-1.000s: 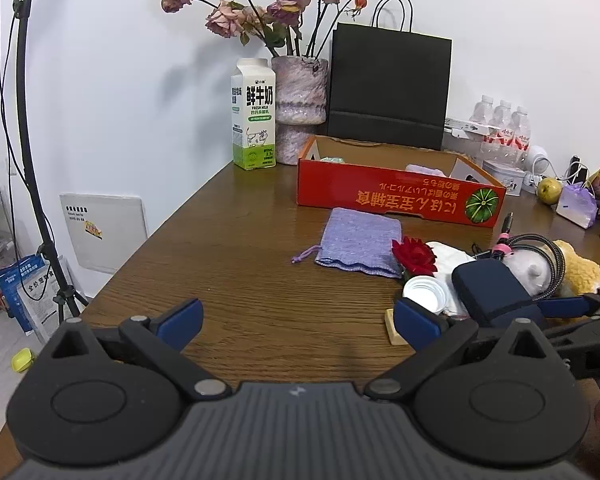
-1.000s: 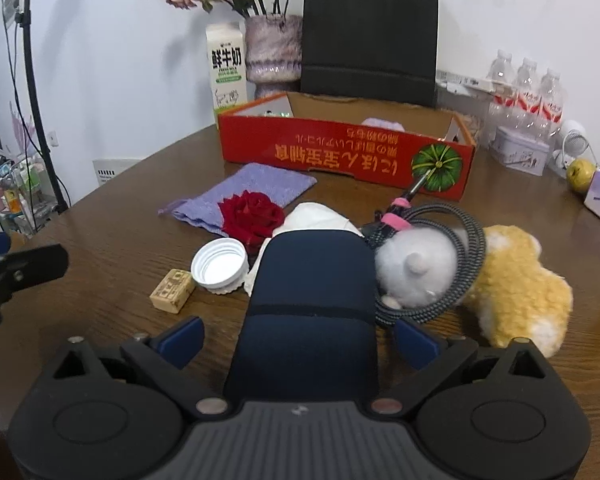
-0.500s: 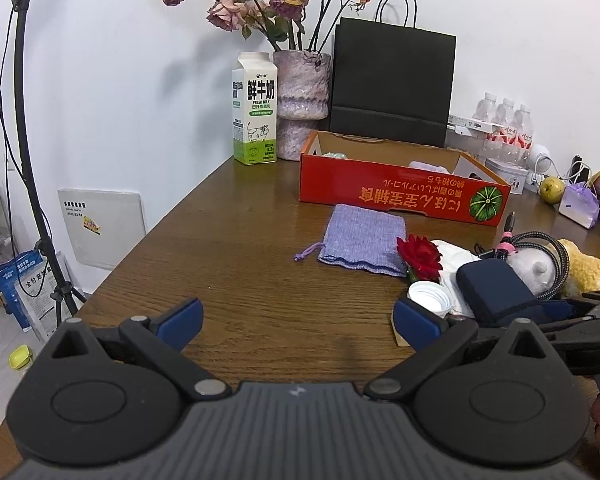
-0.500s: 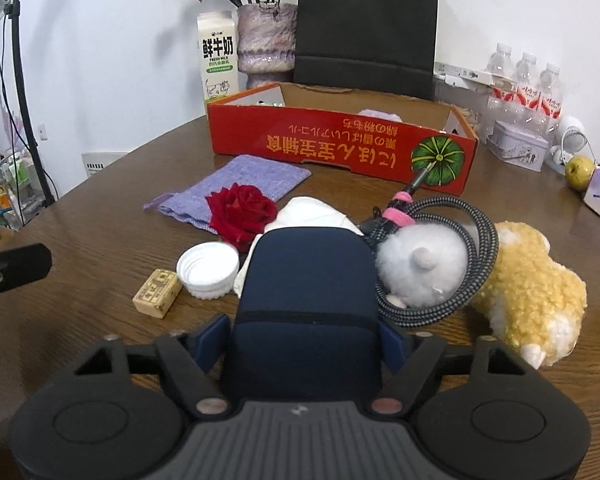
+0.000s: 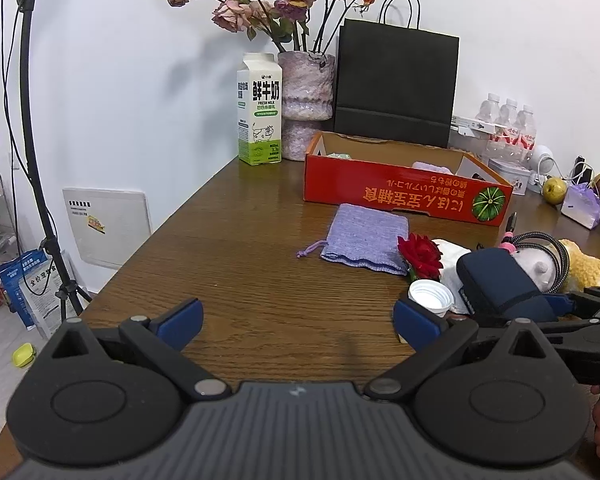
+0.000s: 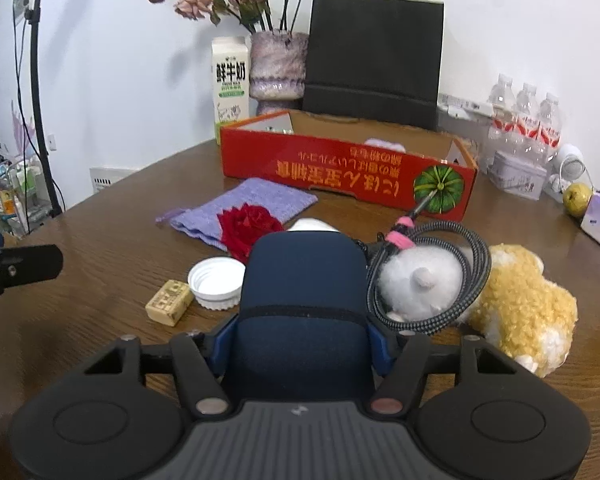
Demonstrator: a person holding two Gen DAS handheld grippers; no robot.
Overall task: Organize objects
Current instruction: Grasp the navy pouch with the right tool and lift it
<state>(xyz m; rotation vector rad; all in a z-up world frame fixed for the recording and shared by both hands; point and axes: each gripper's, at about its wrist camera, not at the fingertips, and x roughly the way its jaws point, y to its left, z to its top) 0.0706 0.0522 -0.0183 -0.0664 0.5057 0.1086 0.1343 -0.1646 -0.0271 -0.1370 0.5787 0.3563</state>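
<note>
Grasp step: right gripper (image 6: 302, 344) has both pads clamped on the dark navy rounded fabric case (image 6: 300, 280), near the table's front edge. Left gripper (image 5: 296, 316) is spread wide, holding nothing. Next: likely lift clear and carry into the red cardboard box (image 6: 340, 168).

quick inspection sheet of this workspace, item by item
surface: brown wooden table, bare on its left part
job's things: red cardboard box open at the back; navy case, purple pouch, red rose, white cap, small tan block, white and yellow plush toy
clutter: milk carton, vase of dried roses, black paper bag, water bottles
grippers: left gripper open, holding nothing; right gripper shut on the navy case
cables: braided cable coiled around the plush
surroundings: white wall, light stand
</note>
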